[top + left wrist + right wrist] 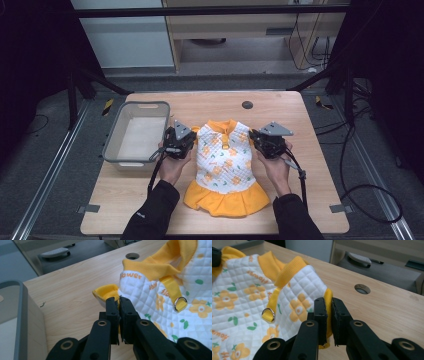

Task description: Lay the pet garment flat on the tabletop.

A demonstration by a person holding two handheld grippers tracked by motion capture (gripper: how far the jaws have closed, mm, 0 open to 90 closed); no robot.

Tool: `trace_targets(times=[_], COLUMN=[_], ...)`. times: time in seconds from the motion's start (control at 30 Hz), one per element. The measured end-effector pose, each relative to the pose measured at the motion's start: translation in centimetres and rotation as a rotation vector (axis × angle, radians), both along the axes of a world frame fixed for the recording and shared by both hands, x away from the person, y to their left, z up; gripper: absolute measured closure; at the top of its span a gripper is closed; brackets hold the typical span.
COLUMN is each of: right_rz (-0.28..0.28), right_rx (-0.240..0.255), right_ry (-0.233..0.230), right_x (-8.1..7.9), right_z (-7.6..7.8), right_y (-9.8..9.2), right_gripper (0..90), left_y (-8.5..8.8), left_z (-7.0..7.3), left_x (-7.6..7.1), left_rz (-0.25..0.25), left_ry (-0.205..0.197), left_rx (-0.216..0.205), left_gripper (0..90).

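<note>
A small white quilted dress (224, 162) with orange flowers, a yellow collar and a yellow ruffled hem lies flat in the middle of the wooden table (300, 200). My left gripper (186, 136) is shut on the dress's yellow-edged left sleeve (107, 292). My right gripper (256, 136) is shut on the yellow-edged right sleeve (328, 296). A metal D-ring (180, 303) hangs from a yellow strap on the dress's chest (268, 314).
A grey plastic bin (137, 133) stands on the table at the left, close beside my left gripper. A round cable hole (247, 105) sits near the table's far edge. Bare table lies to the right of the dress and in front of it.
</note>
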State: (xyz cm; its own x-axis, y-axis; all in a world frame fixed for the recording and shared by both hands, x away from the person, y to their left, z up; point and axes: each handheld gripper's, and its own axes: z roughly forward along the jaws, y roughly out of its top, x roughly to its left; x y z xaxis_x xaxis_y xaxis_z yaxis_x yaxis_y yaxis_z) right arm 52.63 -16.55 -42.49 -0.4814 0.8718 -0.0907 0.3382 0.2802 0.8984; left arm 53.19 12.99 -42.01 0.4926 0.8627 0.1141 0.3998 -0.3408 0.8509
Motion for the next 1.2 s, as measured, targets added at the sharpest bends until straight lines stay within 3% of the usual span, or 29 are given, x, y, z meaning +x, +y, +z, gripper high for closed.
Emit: trace_targets(times=[0.07, 0.17, 0.23, 0.33, 0.43, 0.7, 0.93, 1.2], right_rz=[-0.016, -0.050, -0.042, -0.014, 0.012, 0.069, 0.093, 0.102], right_rx=[-0.030, -0.071, -0.050, -0.059, -0.049, -0.003, -0.008, -0.019], right_ry=[0.015, 0.067, 0.066, 0.045, 0.041, 0.071, 0.121, 0.192], right_x=[0.9, 2.0, 1.9, 1.1, 0.0, -4.3, -8.1, -11.4], right_z=[-0.3, -1.0, -1.0, -0.6, -0.1, 0.4, -0.9, -3.4], right_y=[0.3, 0.5, 0.3, 0.1, -0.2, -1.7, -3.0, -4.3], right_gripper=[80.2, 74.1, 70.0, 64.6, 60.6, 54.0, 48.9, 47.0], left_y=[-0.1, 0.2, 0.6, 1.2, 2.0, 3.1, 4.1, 4.7], left_z=[-0.5, -1.0, -0.9, -0.5, 0.3, 1.0, -1.4, -3.9], left_x=[0.9, 1.7, 1.6, 1.0, 0.0, -4.4, -8.0, -10.5], left_rz=[0.028, 0.063, 0.046, 0.022, -0.022, -0.138, -0.177, -0.190], left_ry=[0.022, 0.054, 0.071, 0.077, 0.089, 0.087, 0.162, 0.240], left_rx=[0.005, 0.003, -0.003, -0.014, -0.057, -0.031, -0.042, -0.018], left_gripper=[82.7, 70.7, 62.2, 57.1, 53.7, 48.9, 48.7, 50.1])
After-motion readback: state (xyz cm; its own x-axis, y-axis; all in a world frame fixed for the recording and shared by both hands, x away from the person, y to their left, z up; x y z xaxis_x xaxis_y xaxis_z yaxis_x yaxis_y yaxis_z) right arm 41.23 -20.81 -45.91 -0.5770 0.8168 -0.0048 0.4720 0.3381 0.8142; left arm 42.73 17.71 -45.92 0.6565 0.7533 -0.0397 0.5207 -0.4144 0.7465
